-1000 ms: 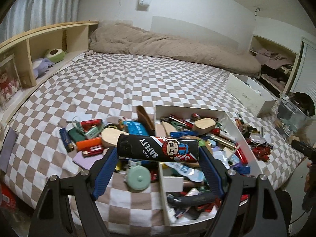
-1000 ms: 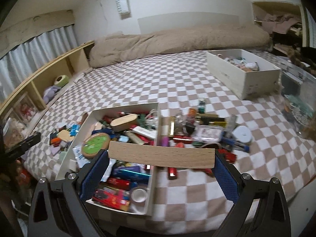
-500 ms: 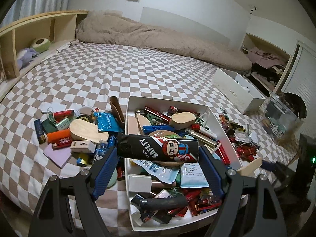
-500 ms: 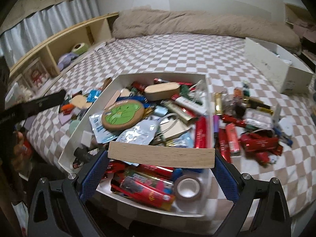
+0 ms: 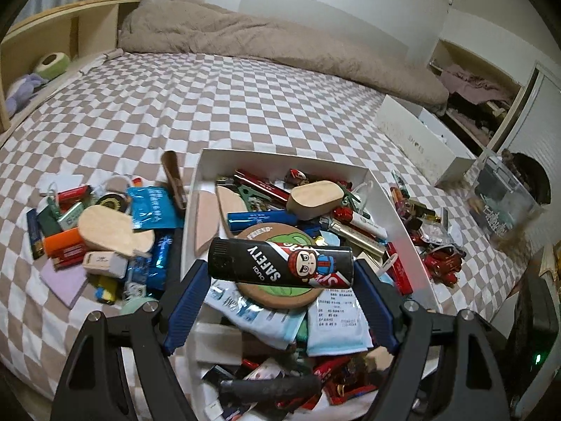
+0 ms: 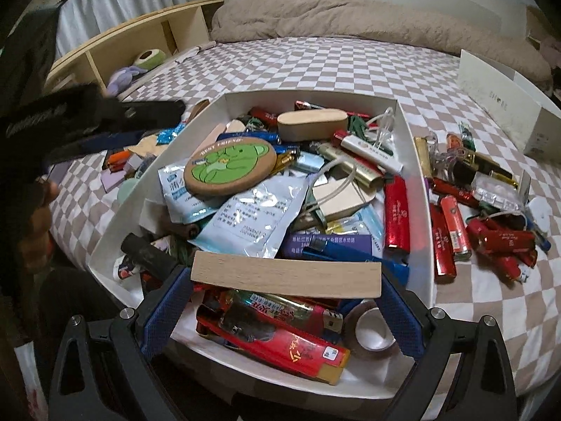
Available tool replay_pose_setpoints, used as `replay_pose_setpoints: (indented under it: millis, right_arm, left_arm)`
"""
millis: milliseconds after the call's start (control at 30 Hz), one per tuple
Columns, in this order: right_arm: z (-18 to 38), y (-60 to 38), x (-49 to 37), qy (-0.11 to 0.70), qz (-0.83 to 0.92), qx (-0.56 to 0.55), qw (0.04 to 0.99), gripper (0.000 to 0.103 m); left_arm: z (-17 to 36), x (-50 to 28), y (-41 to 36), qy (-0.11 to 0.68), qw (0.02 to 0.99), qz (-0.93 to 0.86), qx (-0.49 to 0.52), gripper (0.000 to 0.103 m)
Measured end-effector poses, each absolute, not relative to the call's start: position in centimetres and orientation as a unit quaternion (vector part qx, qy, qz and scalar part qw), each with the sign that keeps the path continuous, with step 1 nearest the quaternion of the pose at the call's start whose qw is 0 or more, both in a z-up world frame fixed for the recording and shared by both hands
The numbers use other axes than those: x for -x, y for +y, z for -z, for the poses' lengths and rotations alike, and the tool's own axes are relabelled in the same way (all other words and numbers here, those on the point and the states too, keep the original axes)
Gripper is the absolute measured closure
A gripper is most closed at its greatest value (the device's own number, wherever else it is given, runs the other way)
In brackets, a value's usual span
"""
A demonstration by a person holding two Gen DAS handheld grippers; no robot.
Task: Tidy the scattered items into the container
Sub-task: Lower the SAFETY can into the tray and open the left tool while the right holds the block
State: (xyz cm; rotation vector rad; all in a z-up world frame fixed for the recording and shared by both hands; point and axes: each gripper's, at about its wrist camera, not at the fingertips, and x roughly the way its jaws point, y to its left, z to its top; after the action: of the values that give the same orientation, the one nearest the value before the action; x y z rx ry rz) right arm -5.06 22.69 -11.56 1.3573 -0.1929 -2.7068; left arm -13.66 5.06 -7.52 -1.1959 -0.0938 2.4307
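Note:
My left gripper (image 5: 280, 273) is shut on a black lighter (image 5: 280, 263) printed "SAFETY" with a cartoon face, held crosswise above the white box (image 5: 396, 210). My right gripper (image 6: 285, 277) is shut on a flat wooden block (image 6: 285, 275), held crosswise over the near end of the same white box (image 6: 413, 175). The box is piled with lighters, sachets, a round green cork coaster (image 6: 229, 165) and a wooden oval piece (image 6: 312, 124). Loose items lie on the checkered bed on both sides of it.
Left of the box lies a scatter of lighters, a blue packet (image 5: 150, 207) and wooden pieces (image 5: 105, 229). Red lighters (image 6: 491, 242) lie to its right. A white shoe box (image 5: 420, 144) stands further right. The other gripper and a hand (image 6: 38, 217) show at the right wrist view's left edge.
Both grippers have come forward and down over the white box, each still holding its item. The box now fills more of both views.

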Motion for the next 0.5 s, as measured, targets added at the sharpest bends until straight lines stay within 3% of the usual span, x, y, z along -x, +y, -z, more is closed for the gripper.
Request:
replay_pose_setpoints:
  millis: [500]
  right_arm:
    - [11.6,23.7,4.7,-0.101,0.895,-0.429,0.073,0.0]
  left_arm:
    - [9.7,17.0,12.2,0.016,0.245,-0.848,0.469,0.021]
